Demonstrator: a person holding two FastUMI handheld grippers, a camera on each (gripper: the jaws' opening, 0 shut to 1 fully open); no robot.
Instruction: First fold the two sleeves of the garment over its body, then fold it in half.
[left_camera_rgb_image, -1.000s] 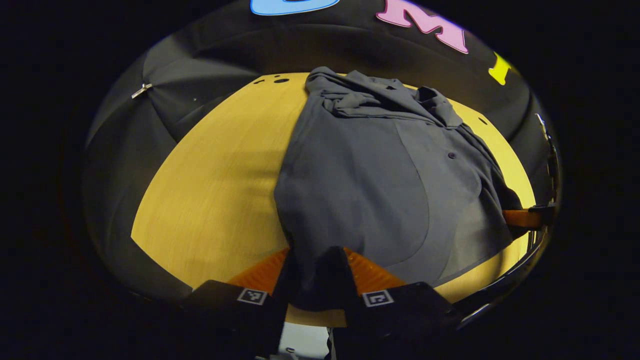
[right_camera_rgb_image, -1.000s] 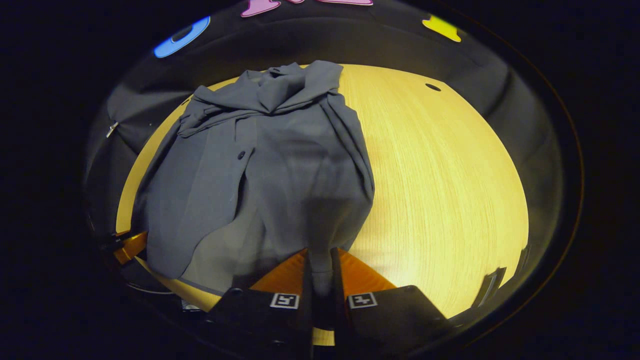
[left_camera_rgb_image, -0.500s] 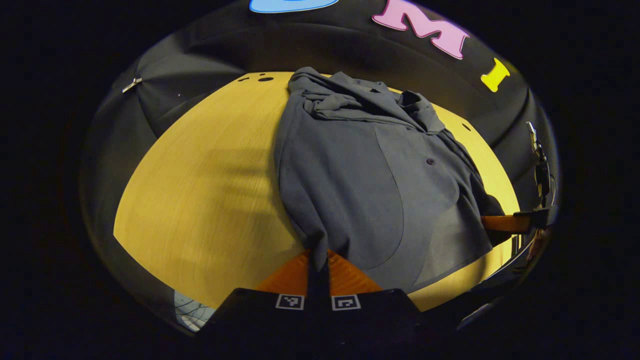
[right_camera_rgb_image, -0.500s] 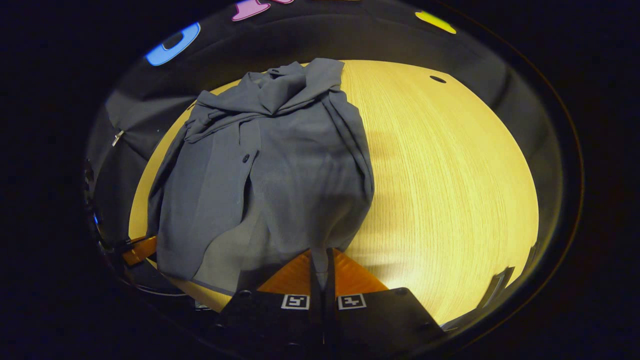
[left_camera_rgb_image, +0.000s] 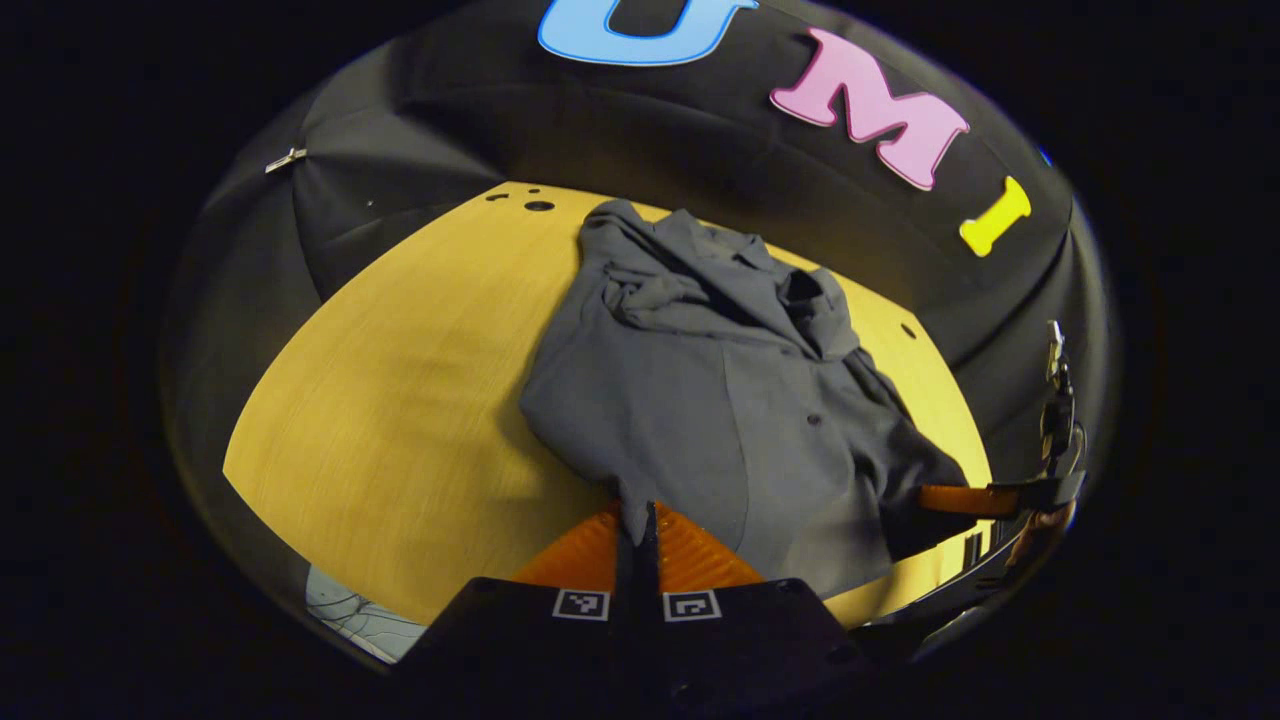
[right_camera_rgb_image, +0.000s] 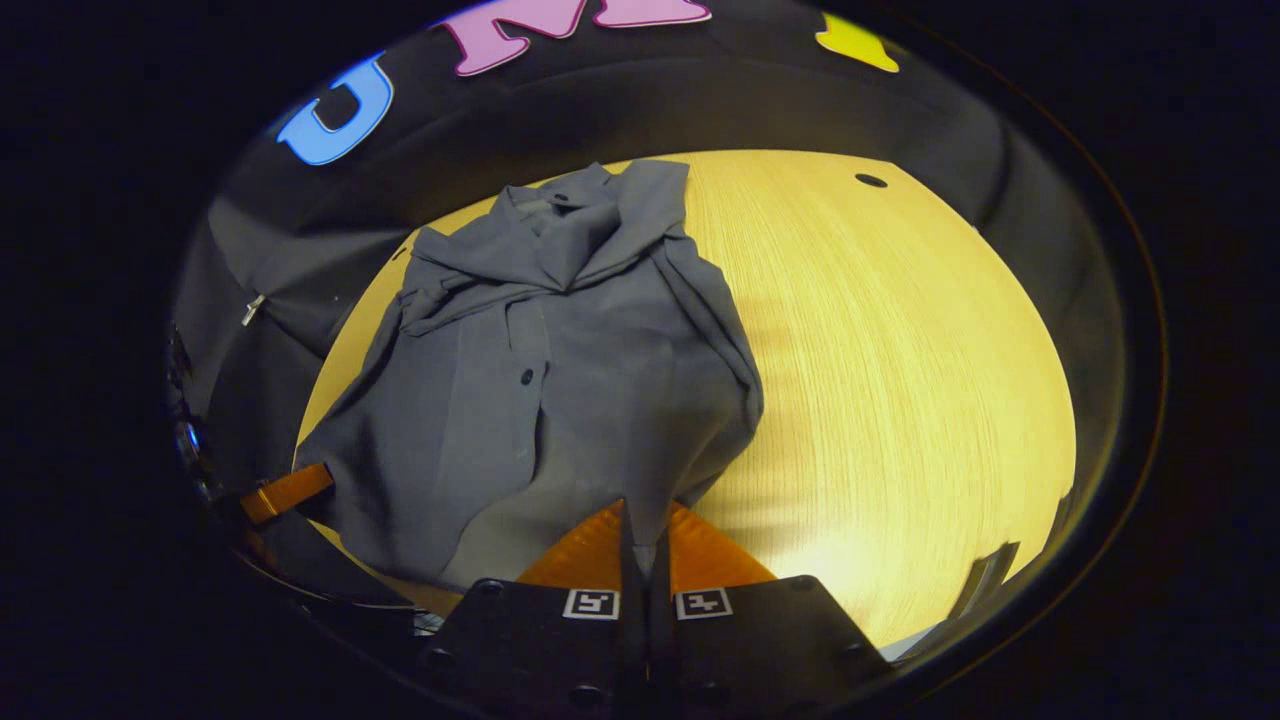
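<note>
Lying lengthwise on the yellow wooden table (left_camera_rgb_image: 400, 400): a grey garment (left_camera_rgb_image: 690, 400) of thin woven cloth, collar toward the far edge, hem toward the near edge. Left gripper (left_camera_rgb_image: 637, 525) clamped on one hem corner, right gripper (right_camera_rgb_image: 643, 522) on the other, orange ribbed fingers (right_camera_rgb_image: 590, 550) pressed together.

Ribbed orange jaws, black gripper (left_camera_rgb_image: 637, 530) bodies, square black-and-white markers

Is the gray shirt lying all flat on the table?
No, in the left gripper view the left gripper pinches the shirt by its near edge, which rises off the table.
</note>
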